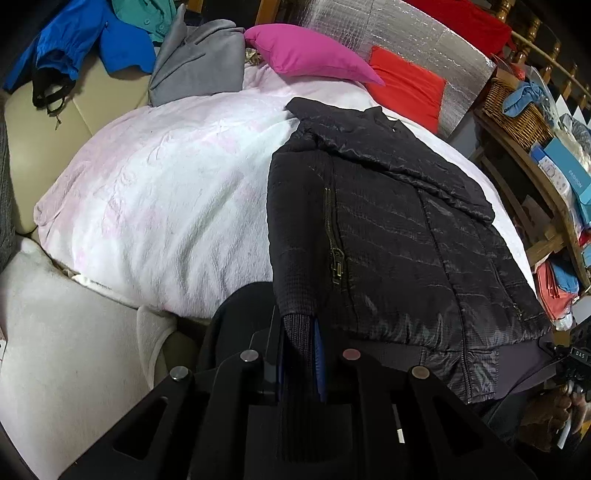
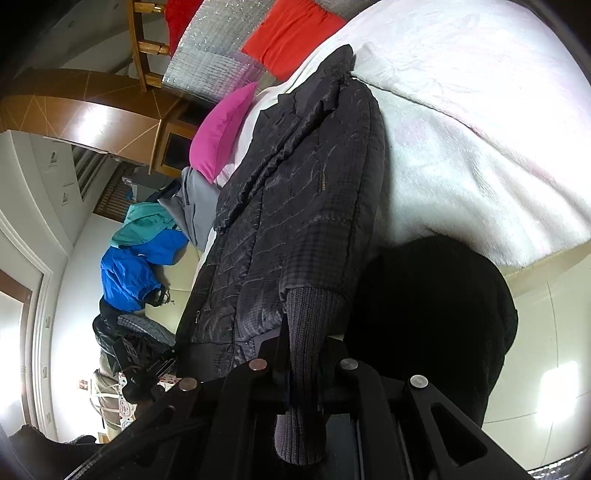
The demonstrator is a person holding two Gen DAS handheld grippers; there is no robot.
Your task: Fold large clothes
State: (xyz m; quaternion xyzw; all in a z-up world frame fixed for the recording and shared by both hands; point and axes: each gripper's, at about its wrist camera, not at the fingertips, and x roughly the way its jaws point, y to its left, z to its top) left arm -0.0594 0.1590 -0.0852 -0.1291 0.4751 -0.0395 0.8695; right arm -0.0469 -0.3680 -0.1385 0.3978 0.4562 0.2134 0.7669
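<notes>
Bedding comes first: a white blanket with faint pink patterning (image 1: 159,192) covers most of the cushioned surface and carries nearly everything else. Black quilted jacket (image 1: 388,240) lies spread along the blanket's right side in the left wrist view, collar toward the far edge, hem hanging over the near edge; one sleeve is folded across its upper part. A silver insulating sheet (image 1: 424,48) stands behind the far edge, with a red cushion (image 1: 406,88) leaning on it and a magenta pillow (image 1: 306,51) beside that. At the far left corner sit a folded grey garment (image 1: 199,62), a blue jacket (image 1: 92,40) and a teal garment (image 1: 144,14), the last two on the bare cream upholstery off the blanket. Wooden shelves (image 1: 535,147) with a wicker basket (image 1: 513,99) stand past the right edge.

The left gripper (image 1: 299,354) is pressed together on the jacket's ribbed knit cuff (image 1: 295,332) at the near edge, the knit running down between its fingers. The right gripper (image 2: 306,354) likewise pinches a ribbed cuff (image 2: 310,314), the sleeve above it joining the jacket body. A brass zipper pull (image 1: 338,266) lies on the jacket front near the left gripper.
</notes>
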